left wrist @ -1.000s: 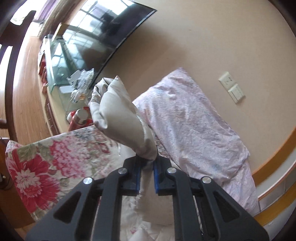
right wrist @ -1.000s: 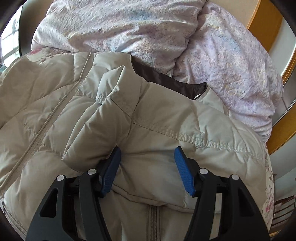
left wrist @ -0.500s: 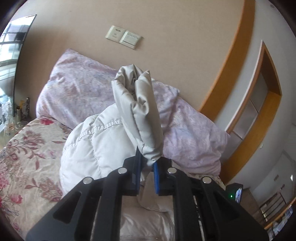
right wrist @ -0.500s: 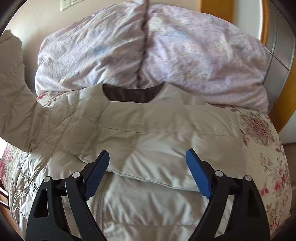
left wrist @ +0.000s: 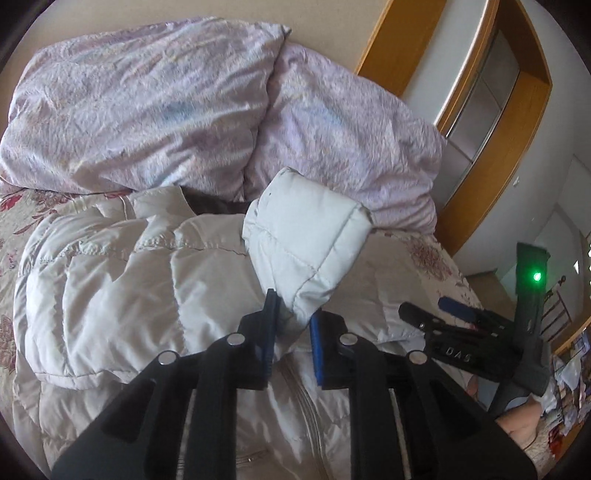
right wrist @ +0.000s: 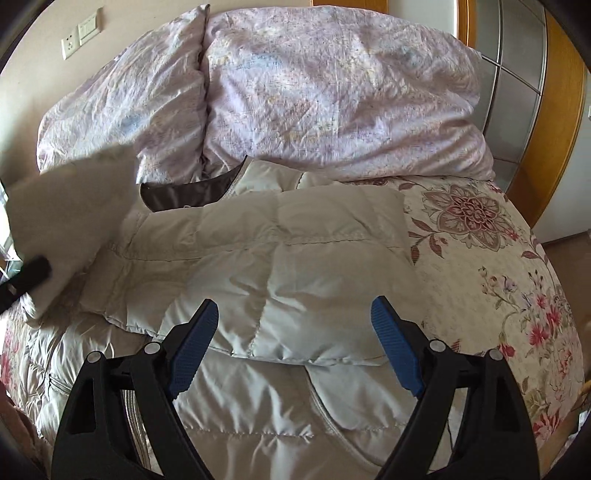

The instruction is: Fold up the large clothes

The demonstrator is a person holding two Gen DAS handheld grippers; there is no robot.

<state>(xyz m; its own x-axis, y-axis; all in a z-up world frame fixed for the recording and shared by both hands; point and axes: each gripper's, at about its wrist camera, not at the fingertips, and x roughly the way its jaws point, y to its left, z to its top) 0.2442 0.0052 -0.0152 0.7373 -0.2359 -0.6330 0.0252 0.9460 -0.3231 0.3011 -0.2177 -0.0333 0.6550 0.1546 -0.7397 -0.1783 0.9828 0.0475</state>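
The left claw [left wrist: 291,325] is opening, the jacket sleeve [left wrist: 306,236] between its pads. The right claw [right wrist: 295,339] gapes empty over the jacket [right wrist: 258,258] on the bed [right wrist: 480,258]

A bed with a flowery bedspread [right wrist: 480,258] fills most of the room, and two big, crinkly, pale purple pillows [right wrist: 332,92] lean at its head against a tan wall [right wrist: 44,22]. On that wall, up in the left corner, are a white socket and a light switch [right wrist: 79,37]. To the right stands a wooden frame [left wrist: 480,155] with grey panels [right wrist: 517,74] in it, and soft daylight falls over the bed.
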